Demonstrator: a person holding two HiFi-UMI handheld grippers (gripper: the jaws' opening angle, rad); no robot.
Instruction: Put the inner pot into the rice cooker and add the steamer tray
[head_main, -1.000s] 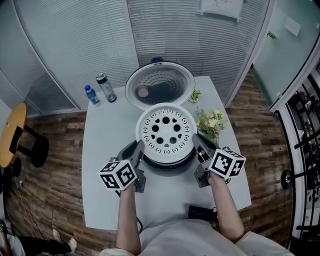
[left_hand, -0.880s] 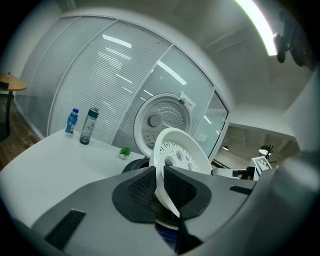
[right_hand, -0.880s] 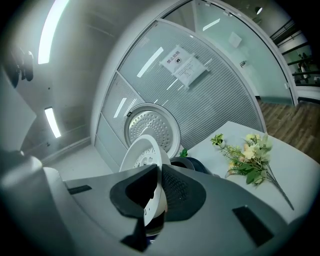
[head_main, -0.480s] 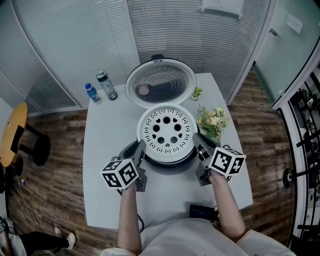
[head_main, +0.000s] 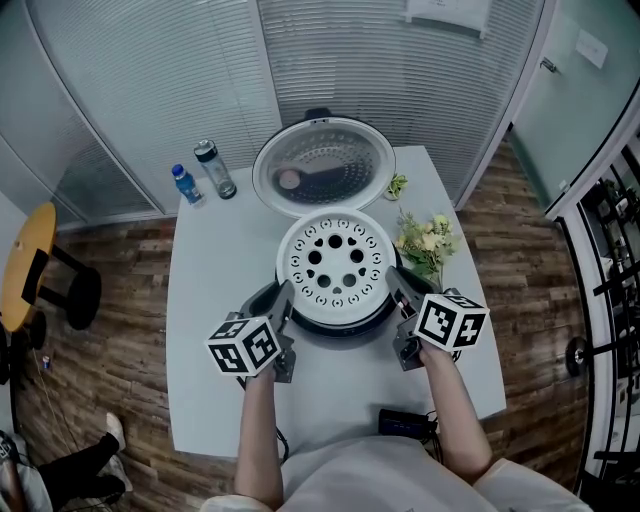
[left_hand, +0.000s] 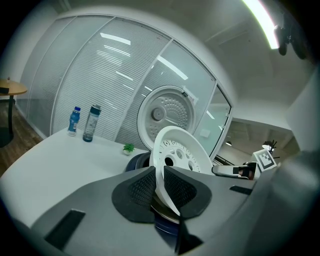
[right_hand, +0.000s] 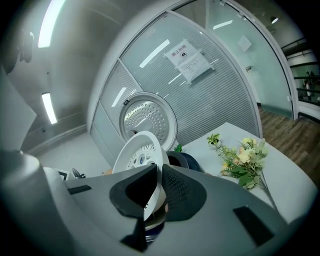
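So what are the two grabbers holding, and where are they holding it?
The white steamer tray, by its rim: the left gripper pinches its left edge and the right gripper its right edge, over the rice cooker.

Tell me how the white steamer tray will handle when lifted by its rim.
The white round perforated steamer tray probably is stiff: pinched at opposite rim points by the left claw and right claw, it shows no sag. Its many holes and thin wall suggest it is light. The smooth rim may slip.
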